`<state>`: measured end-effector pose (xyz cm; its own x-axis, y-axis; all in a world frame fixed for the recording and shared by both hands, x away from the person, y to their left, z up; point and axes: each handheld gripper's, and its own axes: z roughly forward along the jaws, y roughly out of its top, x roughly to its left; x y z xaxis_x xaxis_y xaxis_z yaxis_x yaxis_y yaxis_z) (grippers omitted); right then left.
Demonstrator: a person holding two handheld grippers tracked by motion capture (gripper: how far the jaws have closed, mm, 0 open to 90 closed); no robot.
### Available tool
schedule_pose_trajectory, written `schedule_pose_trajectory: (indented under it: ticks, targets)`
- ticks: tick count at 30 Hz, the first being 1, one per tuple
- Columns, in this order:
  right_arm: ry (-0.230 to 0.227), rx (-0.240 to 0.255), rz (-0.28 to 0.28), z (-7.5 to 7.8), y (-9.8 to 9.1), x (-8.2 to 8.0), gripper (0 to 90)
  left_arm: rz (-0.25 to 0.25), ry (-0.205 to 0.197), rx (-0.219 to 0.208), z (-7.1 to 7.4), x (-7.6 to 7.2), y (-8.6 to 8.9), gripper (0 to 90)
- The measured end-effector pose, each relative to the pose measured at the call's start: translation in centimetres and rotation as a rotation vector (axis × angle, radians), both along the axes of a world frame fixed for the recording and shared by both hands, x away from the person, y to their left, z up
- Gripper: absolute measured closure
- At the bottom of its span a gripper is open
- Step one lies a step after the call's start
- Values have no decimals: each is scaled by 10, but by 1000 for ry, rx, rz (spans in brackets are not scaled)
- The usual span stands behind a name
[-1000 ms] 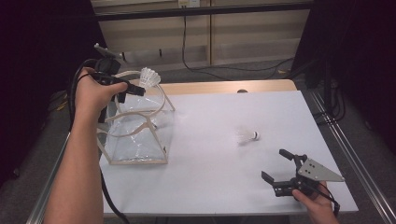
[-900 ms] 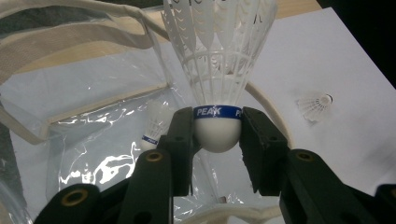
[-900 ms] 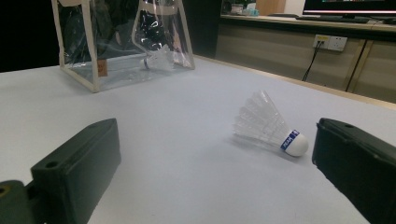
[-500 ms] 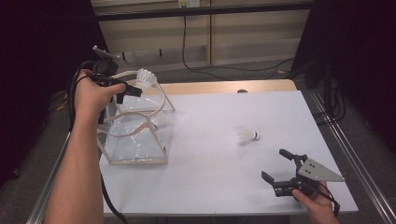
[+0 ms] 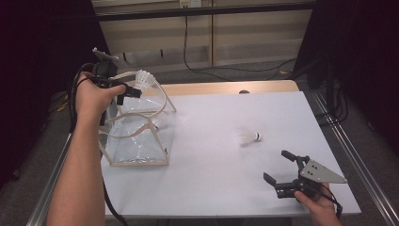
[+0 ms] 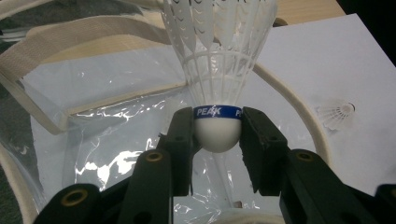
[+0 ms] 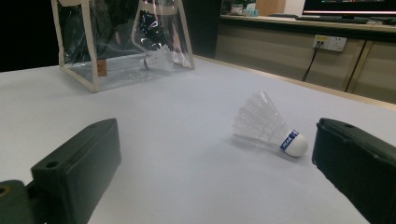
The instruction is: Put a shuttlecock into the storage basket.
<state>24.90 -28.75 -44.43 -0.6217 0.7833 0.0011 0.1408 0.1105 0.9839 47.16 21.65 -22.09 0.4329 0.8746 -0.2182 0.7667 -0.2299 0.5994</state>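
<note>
My left gripper (image 5: 133, 90) is shut on the round cork of a white feather shuttlecock (image 5: 144, 80), feathers pointing away, held above the mouth of a clear plastic bag (image 5: 136, 136) with cream handles. In the left gripper view the pads clamp the blue-banded cork (image 6: 217, 133) and the bag (image 6: 107, 140) lies below. A second shuttlecock (image 5: 248, 137) lies on its side on the white table. My right gripper (image 5: 278, 165) rests open near the front right edge, apart from it. In the right gripper view that shuttlecock (image 7: 268, 125) lies ahead between the wide jaws, and another shuttlecock (image 7: 156, 59) lies inside the bag (image 7: 121, 42).
The white table (image 5: 211, 188) ends in a wooden strip at the back and metal rails at the sides. Cables hang on the far wall, and each gripper trails one. Open tabletop lies between the bag and the loose shuttlecock.
The left gripper has shifted slightly left and down over the bag's mouth, still holding the shuttlecock. The right gripper and the loose shuttlecock have not moved.
</note>
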Motion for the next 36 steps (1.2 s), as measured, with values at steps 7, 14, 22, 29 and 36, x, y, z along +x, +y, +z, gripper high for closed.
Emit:
schedule_pose_trajectory:
  ticks: [7, 14, 22, 29, 36]
  targets:
    - [0, 1, -1, 0, -1, 0, 7, 18, 2, 10, -4, 1, 1, 658]
    - [1, 2, -1, 0, 0, 0, 7, 46, 1, 7, -6, 2, 3, 658]
    - [3, 3, 0, 0, 0, 0, 7, 71, -5, 3, -11, 4, 7, 658]
    - [0, 1, -1, 0, -1, 0, 7, 90, -7, 0, -15, 6, 7, 658]
    - [1, 3, -1, 0, 0, 0, 7, 93, -7, 5, -18, 7, 7, 658]
